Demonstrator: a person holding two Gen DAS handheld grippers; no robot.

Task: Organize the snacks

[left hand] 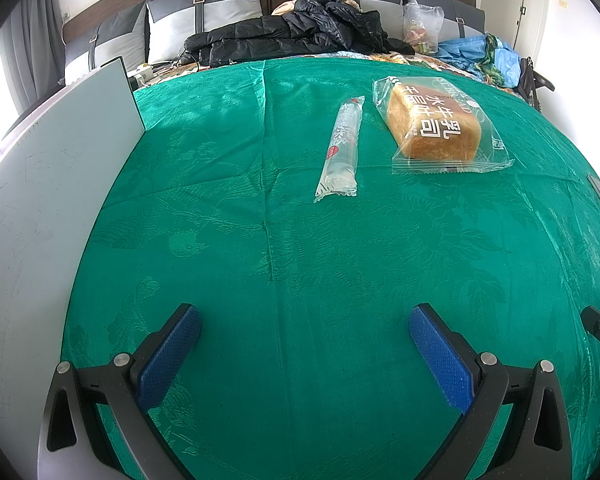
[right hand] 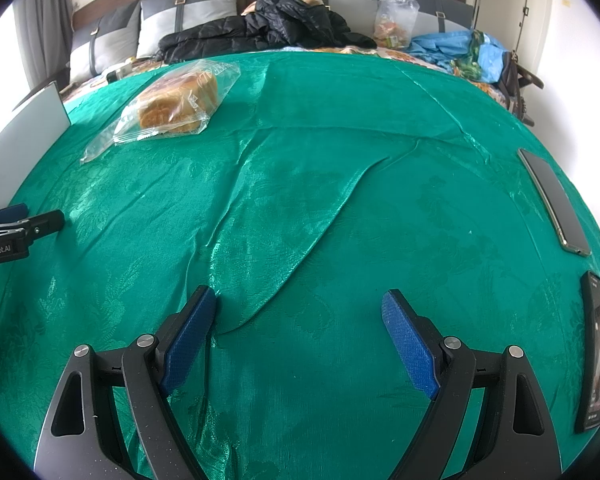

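A bagged loaf of bread (left hand: 440, 128) lies on the green cloth (left hand: 260, 220) at the far right of the left wrist view. Left of it lies a long clear tube-shaped snack pack (left hand: 340, 148). My left gripper (left hand: 304, 320) hovers low over the cloth, well short of both, open and holding nothing. In the right wrist view the loaf (right hand: 176, 106) sits far to the upper left. My right gripper (right hand: 298, 308) stands open over a creased stretch of cloth (right hand: 340, 160), nothing between its blue pads. The left gripper's tip (right hand: 24, 220) shows at that view's left edge.
A white board (left hand: 52, 184) stands along the cloth's left side. Two phones (right hand: 556, 204) (right hand: 598, 352) lie at the right edge. Behind the cloth are a black jacket (left hand: 292, 32), a clear bag of items (left hand: 422, 26), blue fabric (left hand: 480, 54) and grey pillows (left hand: 204, 12).
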